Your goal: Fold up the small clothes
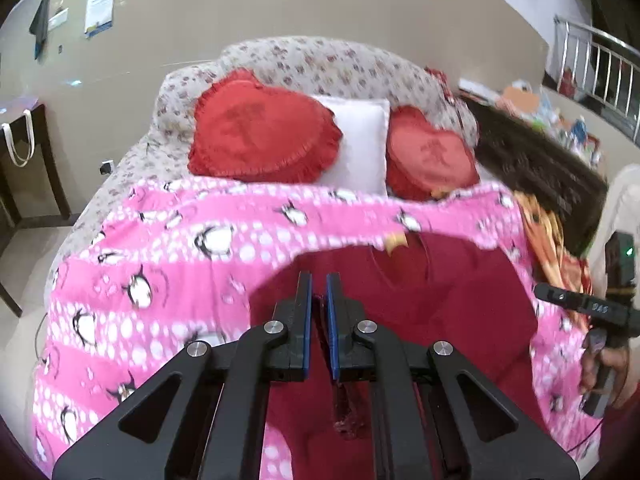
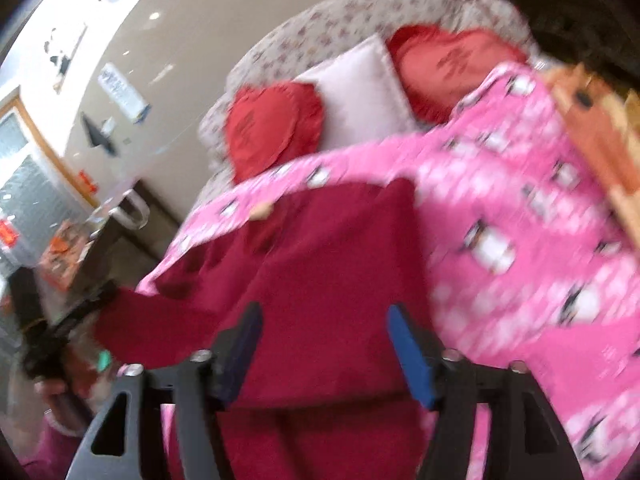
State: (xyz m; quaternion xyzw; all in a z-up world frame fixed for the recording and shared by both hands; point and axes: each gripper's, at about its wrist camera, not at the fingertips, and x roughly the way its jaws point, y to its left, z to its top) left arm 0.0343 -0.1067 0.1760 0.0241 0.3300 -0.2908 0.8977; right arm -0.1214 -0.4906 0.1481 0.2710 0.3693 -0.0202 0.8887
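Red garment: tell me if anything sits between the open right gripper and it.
Nothing visible does. The right gripper hangs open directly over the red garment, which lies on the pink penguin blanket. The left gripper already pinches a fold of the same garment, off to the side.

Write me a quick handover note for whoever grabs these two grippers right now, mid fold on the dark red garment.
Left gripper: shut on a pinch of the dark red garment; fabric shows between its blue pads.
Right gripper: open, holding nothing, poised over the garment; that view is motion-blurred.
Things: the garment lies spread on the pink penguin blanket on the bed, with one sleeve stretched out toward the left gripper's side. Red heart cushions and a white pillow sit at the headboard.
Done: one grip taken; no finished fold visible.
Left: probably grip with the right, fold the sleeves in, then fold the body.
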